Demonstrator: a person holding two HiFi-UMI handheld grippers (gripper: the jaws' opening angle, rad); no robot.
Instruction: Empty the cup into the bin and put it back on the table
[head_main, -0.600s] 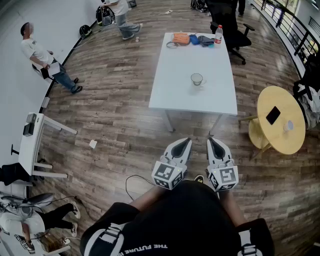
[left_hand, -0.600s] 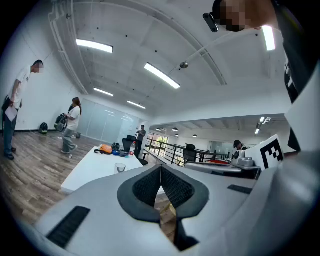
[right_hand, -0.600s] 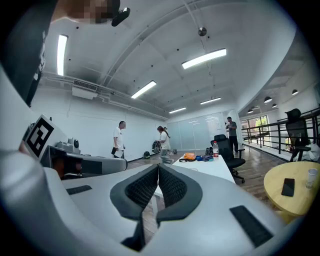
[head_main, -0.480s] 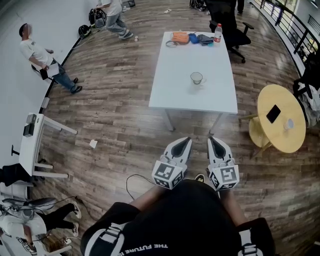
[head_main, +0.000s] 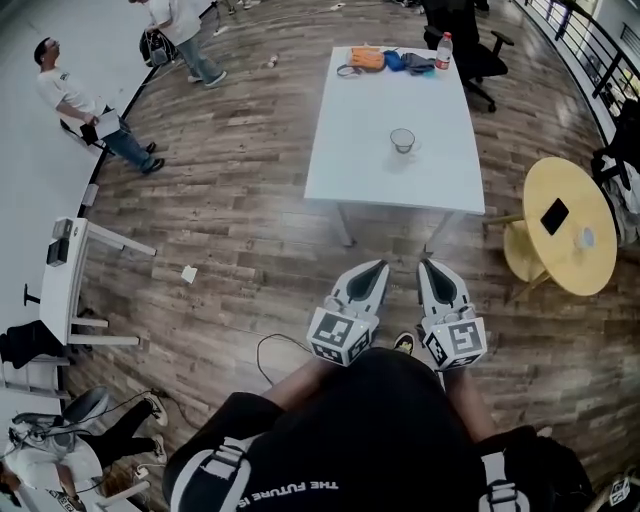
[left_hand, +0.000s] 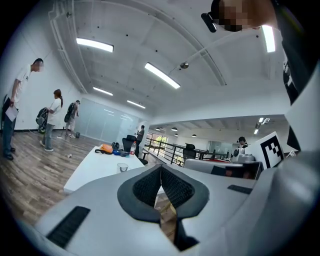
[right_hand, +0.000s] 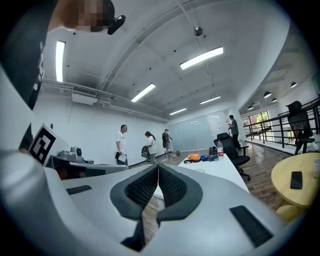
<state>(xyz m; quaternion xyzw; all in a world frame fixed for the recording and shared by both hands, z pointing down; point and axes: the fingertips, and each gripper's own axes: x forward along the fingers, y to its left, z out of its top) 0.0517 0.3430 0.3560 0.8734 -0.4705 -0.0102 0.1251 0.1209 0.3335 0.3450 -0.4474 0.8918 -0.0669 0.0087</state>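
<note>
Close against our body, the left gripper and right gripper point forward side by side over the wood floor. Each has its fingers pressed together on nothing, so both are empty. Past a stretch of floor stands the white table. The cup sits on it near the middle, a little to our right, well apart from the bags and bottle at the far end. We can pick out no bin.

The cup stands upright, mouth up, so its long axis runs vertical. Something like a handle seems to jut toward our right, though it is too small to be sure. It looks clear — glass or hard plastic, we judge — so it is probably stiff, light, smooth and slippery, and breakable if it is glass. We cannot tell what it holds. We would take it across the wall just below the rim, one finger on each side, or by the handle if there is one. The squeeze should be firm but not hard — tipping it over a bin calls for a hold that won't let it spin.
</note>
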